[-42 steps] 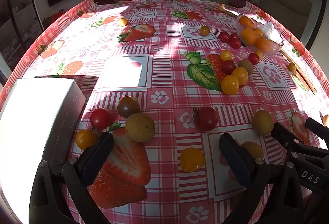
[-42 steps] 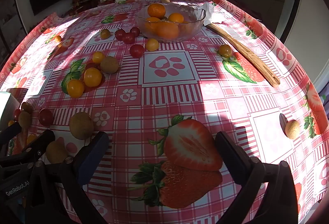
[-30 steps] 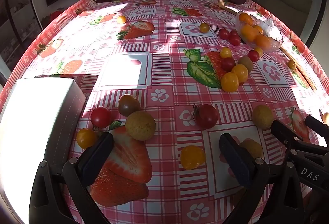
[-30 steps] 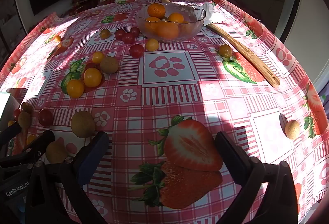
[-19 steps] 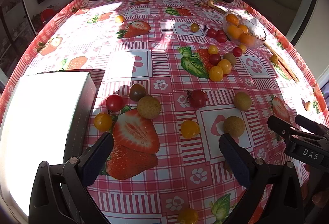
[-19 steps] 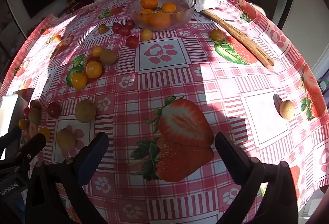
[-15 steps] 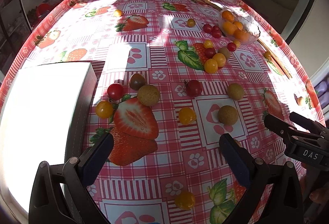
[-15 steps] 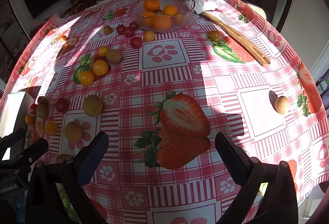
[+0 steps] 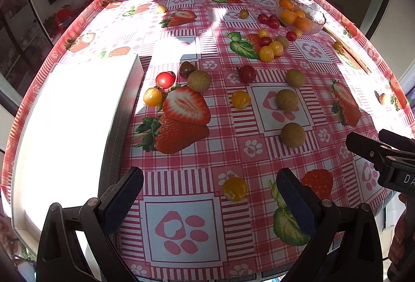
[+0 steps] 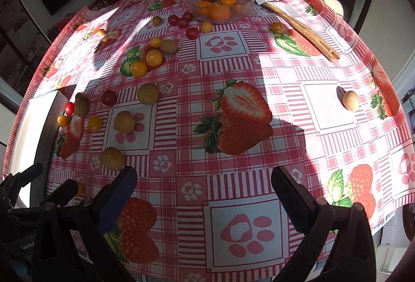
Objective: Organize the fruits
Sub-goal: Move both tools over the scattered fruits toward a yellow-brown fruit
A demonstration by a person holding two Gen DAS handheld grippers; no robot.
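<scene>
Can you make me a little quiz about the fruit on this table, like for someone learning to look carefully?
1. True or false: the left gripper is holding a fruit.
2. What is inside the glass bowl? A) oranges B) bananas C) grapes
3. Fill in: the white box sits at the table's ___ side, seen from the left wrist camera.

Key:
1. False. Both the left gripper and the right gripper are open and hold nothing; a yellow tomato lies on the cloth between the left one's fingers.
2. A, the oranges.
3. Left.
</scene>
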